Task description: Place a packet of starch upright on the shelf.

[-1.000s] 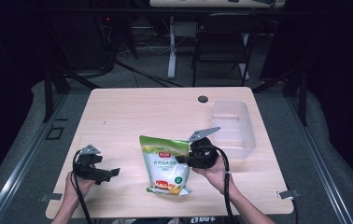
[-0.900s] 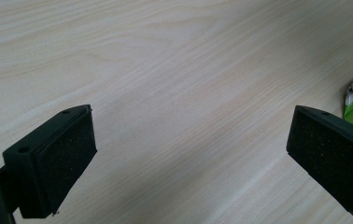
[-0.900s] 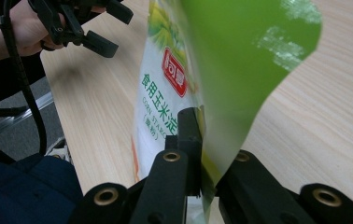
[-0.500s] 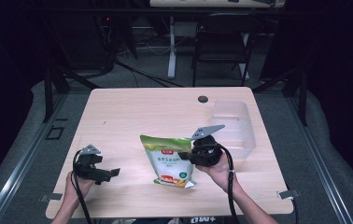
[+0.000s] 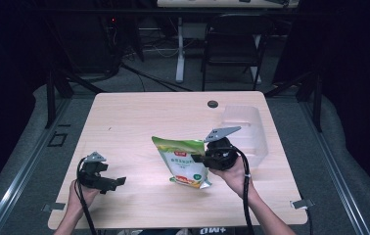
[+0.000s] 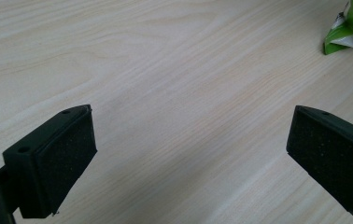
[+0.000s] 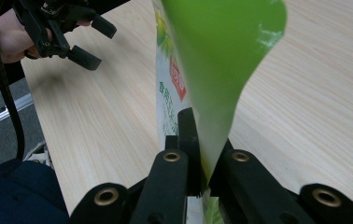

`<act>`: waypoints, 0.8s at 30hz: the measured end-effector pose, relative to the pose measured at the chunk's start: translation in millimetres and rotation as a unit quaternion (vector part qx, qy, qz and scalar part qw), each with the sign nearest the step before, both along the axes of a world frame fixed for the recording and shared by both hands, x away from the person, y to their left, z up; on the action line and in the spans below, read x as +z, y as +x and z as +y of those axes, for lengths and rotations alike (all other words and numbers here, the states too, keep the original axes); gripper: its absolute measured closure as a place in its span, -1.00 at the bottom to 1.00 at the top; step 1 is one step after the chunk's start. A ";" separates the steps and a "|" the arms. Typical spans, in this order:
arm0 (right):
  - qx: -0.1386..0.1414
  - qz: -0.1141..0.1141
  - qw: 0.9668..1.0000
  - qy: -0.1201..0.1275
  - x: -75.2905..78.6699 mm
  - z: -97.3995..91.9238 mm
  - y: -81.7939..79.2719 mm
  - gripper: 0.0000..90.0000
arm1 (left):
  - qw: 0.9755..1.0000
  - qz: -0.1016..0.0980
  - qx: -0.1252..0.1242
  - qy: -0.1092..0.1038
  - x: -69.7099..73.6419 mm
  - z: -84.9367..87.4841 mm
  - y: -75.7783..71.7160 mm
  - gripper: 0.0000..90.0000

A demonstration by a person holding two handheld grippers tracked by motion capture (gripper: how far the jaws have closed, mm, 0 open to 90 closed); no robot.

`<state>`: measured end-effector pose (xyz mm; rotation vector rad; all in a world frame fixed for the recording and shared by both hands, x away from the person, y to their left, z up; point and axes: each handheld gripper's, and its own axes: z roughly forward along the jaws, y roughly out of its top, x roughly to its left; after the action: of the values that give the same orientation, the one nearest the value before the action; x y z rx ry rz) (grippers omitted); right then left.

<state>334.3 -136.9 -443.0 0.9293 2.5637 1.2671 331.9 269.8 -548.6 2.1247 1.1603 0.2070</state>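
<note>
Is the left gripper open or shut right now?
Open. In its own view the left gripper's two jaws stand wide apart over bare table, gripping nothing.

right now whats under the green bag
Bare wooden table lies under the green bag, which the right gripper holds tilted; whether its bottom edge touches the table is unclear.

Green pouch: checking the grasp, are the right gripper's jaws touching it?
Touching: in the right gripper view the jaws are clamped on the green pouch's edge.
</note>
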 end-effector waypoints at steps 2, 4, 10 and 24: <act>-0.001 0.000 1.000 0.000 0.1 -0.6 0.5 1.00 | 1.000 -0.001 0.000 0.002 0.1 0.1 0.1 -0.97; -0.003 0.001 1.000 0.000 1.5 -2.3 1.6 1.00 | 1.000 -0.001 -0.001 0.001 0.0 0.3 0.3 -0.97; -0.008 -0.002 1.000 -0.003 4.6 -5.9 3.8 1.00 | 1.000 -0.001 -0.001 0.002 0.2 0.8 0.2 -0.97; -0.027 -0.012 1.000 -0.006 21.4 -21.6 12.1 1.00 | 1.000 -0.002 0.001 0.001 0.5 0.1 0.4 -0.97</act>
<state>346.4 -158.5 -421.6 0.9680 2.5075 1.2407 332.3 269.9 -548.0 2.1246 1.1618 0.2134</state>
